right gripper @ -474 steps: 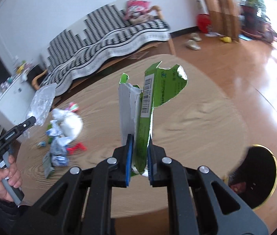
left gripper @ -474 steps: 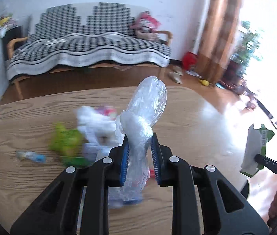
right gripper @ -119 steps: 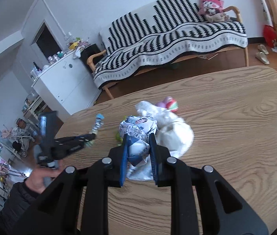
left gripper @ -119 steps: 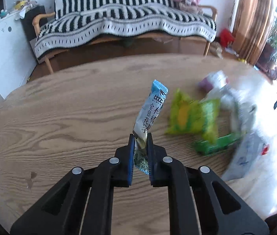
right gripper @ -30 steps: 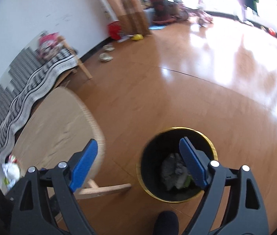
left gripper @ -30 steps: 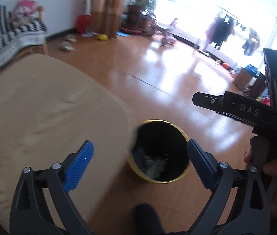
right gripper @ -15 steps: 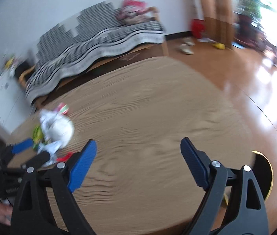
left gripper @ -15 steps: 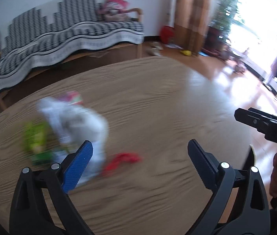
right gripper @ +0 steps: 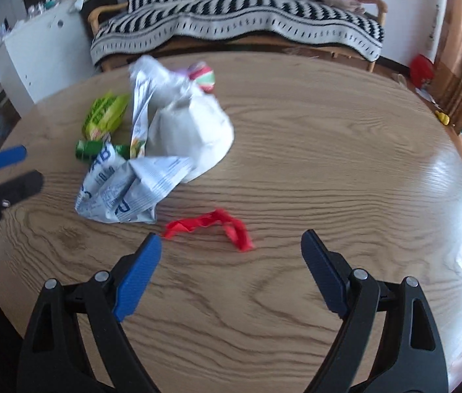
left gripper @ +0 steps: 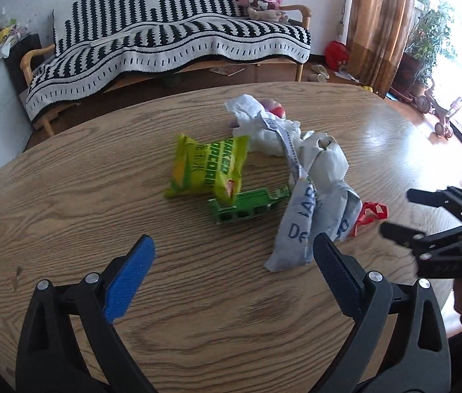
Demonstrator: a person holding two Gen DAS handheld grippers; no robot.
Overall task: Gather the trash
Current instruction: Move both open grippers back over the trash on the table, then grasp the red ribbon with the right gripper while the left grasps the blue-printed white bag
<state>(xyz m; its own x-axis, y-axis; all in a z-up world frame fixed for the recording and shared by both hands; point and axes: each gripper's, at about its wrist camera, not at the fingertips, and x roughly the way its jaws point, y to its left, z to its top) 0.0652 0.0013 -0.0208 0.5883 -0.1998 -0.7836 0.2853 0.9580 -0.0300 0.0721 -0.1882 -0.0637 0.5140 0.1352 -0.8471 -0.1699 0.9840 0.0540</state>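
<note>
Both our left tool and right tool gape empty; yellow packet, white wrappers and red scrap remain at twelve o'clock on the counter.

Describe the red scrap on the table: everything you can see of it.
The red scrap is a thin, crumpled strip, like torn plastic film or a wrapper, bent into a loose arch with one end doubled over. It lies flat on the bare wooden table, apart from the printed white bag and the rest of the litter pile. Nothing grips it: it sits just ahead of the open right tongs, between their line, untouched. In the left view it shows beside the bag's end.
</note>
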